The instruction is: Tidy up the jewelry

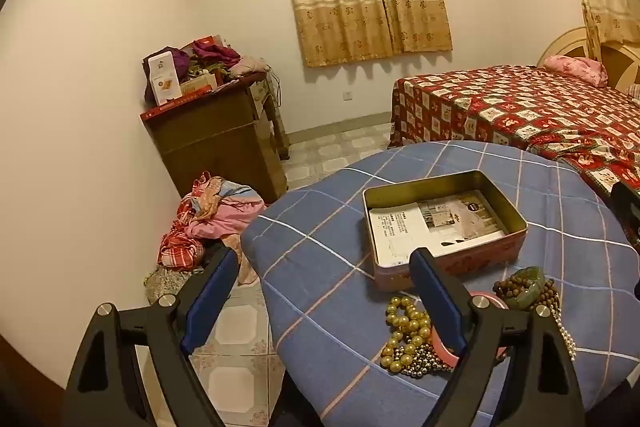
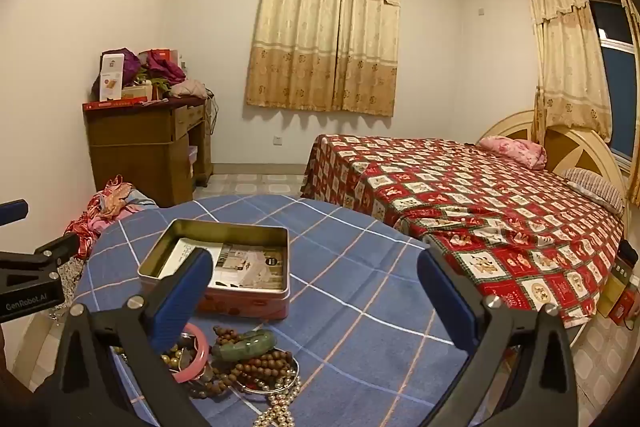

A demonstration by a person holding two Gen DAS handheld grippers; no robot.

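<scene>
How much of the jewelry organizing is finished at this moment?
Nothing looks done: the tin box holds only a printed sheet. Nothing is in hand: the left gripper and the right gripper are both open. Left to do: the green bangle, pink bangle, gold beads and wooden beads lie piled on the tablecloth.

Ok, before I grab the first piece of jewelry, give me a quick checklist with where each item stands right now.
1. Left gripper open and empty: ok.
2. Right gripper open and empty: ok.
3. Tin box open, lid off, only a printed paper inside: ok.
4. Jewelry on the blue checked tablecloth, in front of the tin: ok.
5. Pieces separate enough for a single pick: not ok; green bangle, wooden beads and pink bangle overlap.
6. Gold bead strand free of the small metal beads: cannot tell.
</scene>
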